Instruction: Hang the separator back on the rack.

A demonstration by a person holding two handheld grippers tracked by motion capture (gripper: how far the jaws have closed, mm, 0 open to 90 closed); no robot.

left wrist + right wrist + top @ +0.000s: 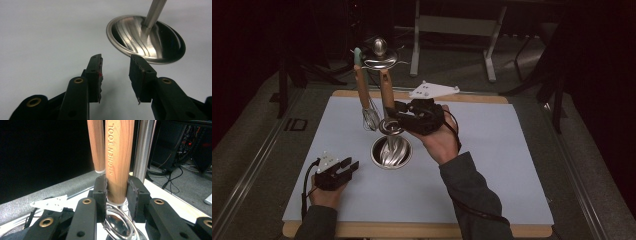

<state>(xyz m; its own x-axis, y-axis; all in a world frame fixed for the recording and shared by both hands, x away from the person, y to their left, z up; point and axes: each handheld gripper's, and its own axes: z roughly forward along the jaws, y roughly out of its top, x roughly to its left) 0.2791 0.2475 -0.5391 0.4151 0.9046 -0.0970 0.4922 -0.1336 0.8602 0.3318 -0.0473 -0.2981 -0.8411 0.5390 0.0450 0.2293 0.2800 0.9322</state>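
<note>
A steel utensil stand rises from its round base [391, 151] [146, 40] to a knobbed top disc [380, 55]. From that disc hang a whisk [371, 117] with a wooden handle and a second wooden-handled utensil [386, 90] [119, 157] stamped "KITCHEN TOOL", which ends in a round steel head [120, 225]. My right gripper [393, 112] [117, 195] is shut on the lower end of that stamped handle, with both pads pressed against the wood. Left of the base, my left gripper [349, 165] [116, 72] rests low over the mat, open and holding nothing.
A pale mat [492, 165] covers the wooden table. The stand's steel pole [145, 147] runs just behind the gripped handle, and the whisk's handle [96, 145] hangs close to its left. Dark floor, cables and furniture legs lie beyond the far edge.
</note>
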